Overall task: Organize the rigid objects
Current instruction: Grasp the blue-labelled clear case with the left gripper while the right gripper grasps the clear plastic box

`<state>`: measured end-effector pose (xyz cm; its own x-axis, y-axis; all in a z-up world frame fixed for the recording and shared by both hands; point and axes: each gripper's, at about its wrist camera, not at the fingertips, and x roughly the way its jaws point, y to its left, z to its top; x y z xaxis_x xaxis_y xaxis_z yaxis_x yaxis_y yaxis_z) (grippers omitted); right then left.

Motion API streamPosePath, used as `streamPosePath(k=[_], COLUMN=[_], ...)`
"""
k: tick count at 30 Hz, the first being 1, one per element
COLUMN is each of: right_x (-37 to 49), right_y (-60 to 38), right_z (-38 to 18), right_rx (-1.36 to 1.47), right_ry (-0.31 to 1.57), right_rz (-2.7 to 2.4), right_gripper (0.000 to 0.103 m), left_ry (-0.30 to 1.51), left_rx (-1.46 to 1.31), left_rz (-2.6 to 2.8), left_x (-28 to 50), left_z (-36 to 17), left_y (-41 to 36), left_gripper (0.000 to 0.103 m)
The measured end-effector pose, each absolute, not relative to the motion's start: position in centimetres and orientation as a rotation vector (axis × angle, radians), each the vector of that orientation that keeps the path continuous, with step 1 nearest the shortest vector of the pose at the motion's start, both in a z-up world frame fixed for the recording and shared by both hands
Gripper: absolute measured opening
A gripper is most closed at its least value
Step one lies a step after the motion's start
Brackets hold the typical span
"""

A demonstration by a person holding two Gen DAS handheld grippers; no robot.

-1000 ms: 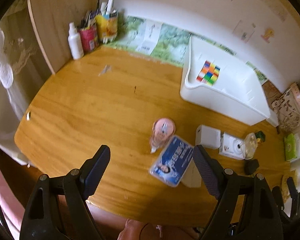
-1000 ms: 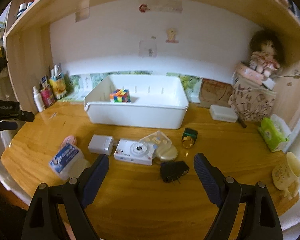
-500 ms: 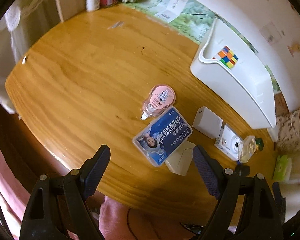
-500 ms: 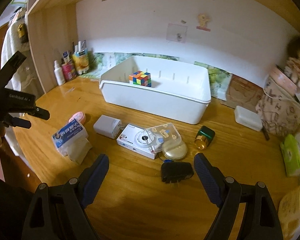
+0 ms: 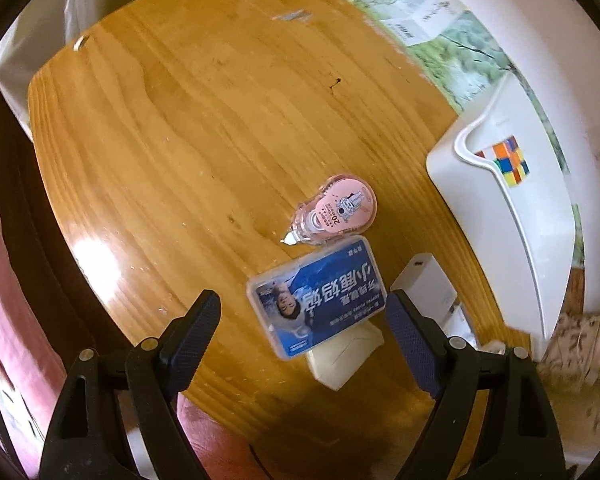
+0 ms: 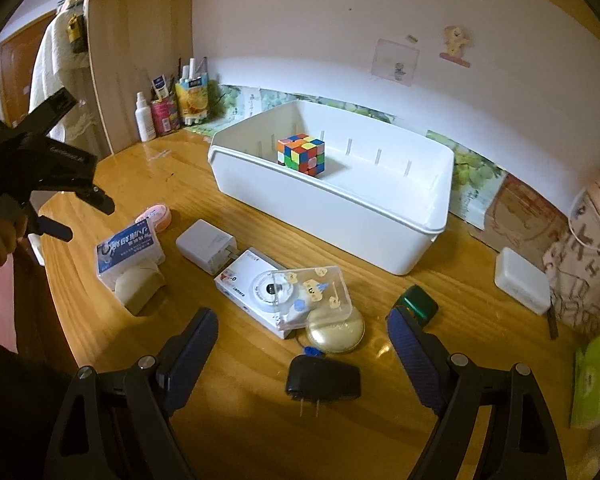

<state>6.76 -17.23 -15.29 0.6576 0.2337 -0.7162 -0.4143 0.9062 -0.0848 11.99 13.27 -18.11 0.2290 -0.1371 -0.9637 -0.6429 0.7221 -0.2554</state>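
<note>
My left gripper (image 5: 302, 334) is open and hovers over a clear box with a blue label (image 5: 317, 302) that rests on a cream block (image 5: 346, 354). A pink correction-tape dispenser (image 5: 338, 210) lies just beyond it. The white bin (image 5: 512, 216) holds a colour cube (image 5: 508, 160). My right gripper (image 6: 302, 354) is open above a black plug adapter (image 6: 323, 380). In the right wrist view the bin (image 6: 340, 208) with the cube (image 6: 301, 154) stands behind a white charger (image 6: 207, 245), a white camera (image 6: 256, 290), a clear case (image 6: 312, 296), a gold compact (image 6: 335, 330) and a green bottle (image 6: 417, 304).
Bottles and cartons (image 6: 172, 108) stand at the back left by a wooden side panel. A small white box (image 6: 522, 280), a patterned bag (image 6: 588, 260) and a green packet (image 6: 594, 384) are at the right. The left gripper's body (image 6: 32, 168) shows at the left edge.
My left gripper has moved closer and down over the blue-labelled box. My right gripper has moved closer to the black adapter and the desk items. Both stay open.
</note>
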Motion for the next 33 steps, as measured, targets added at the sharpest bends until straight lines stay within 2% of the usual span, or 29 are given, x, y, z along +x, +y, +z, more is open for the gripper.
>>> streamPosePath(k=[20, 27, 33], right_x=[11.9, 13.0, 13.8], right_y=[-18.4, -18.0, -18.1], right_z=[-18.4, -19.5, -20.4], right_rx=[-0.199, -0.180, -0.158], right_ry=[0.897, 0.946, 0.987], right_rz=[0.523, 0.549, 0.555], right_gripper=[0.087, 0.087, 0.087], left_ry=[1.492, 1.536, 1.584], left_rx=[-0.829, -0.827, -0.805], left_rz=[0.536, 0.556, 0.577], left_x=[16.0, 18.3, 20.2], left_z=[-22.3, -23.7, -24.8], left_y=[13.6, 13.4, 13.6], left_gripper=[0.087, 0.095, 0.095])
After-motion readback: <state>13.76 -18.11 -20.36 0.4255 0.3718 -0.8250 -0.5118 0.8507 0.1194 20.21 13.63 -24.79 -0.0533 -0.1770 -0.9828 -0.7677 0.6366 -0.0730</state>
